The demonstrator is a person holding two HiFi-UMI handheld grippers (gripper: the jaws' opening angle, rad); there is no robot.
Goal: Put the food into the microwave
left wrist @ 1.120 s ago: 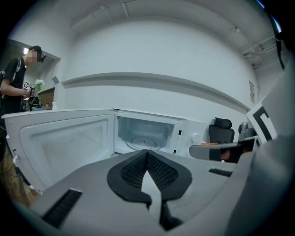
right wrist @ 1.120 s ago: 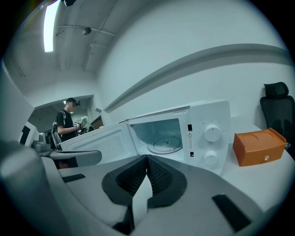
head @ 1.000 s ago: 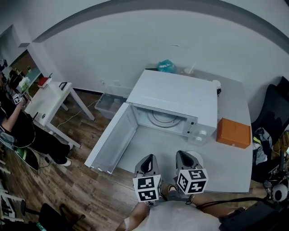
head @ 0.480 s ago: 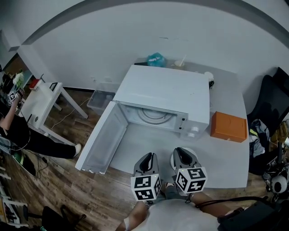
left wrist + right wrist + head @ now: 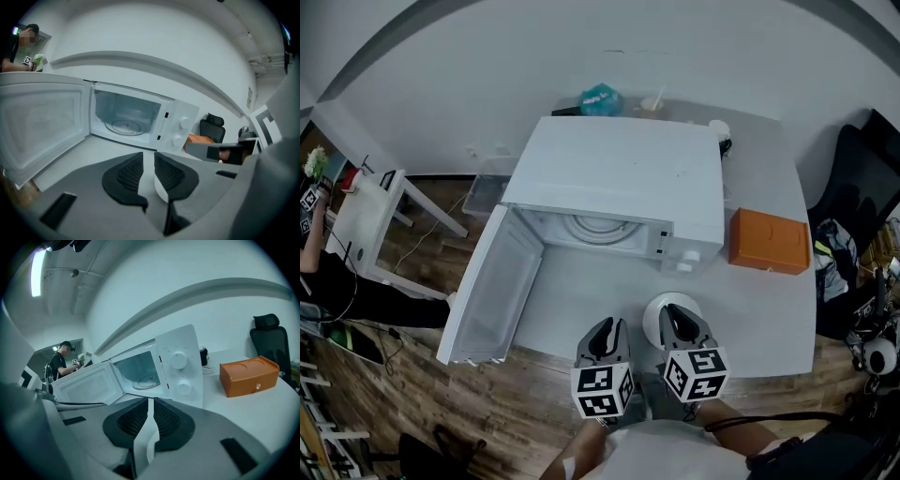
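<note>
A white microwave stands on the grey table, its door swung wide open to the left and its cavity showing a bare glass turntable. My right gripper is shut on the rim of a white bowl in front of the control panel. In the right gripper view the thin white rim sits pinched between the pads. My left gripper hovers just left of the bowl, shut with nothing in it. What the bowl contains is hidden.
An orange box lies on the table right of the microwave. A teal bag and small items sit behind it. A black chair stands at the right. A white side table and a person are off to the left.
The head view has drifted, so the microwave now sits lower and further left in the picture. More of the white bowl shows beyond the right gripper. Both grippers keep their hold and places.
</note>
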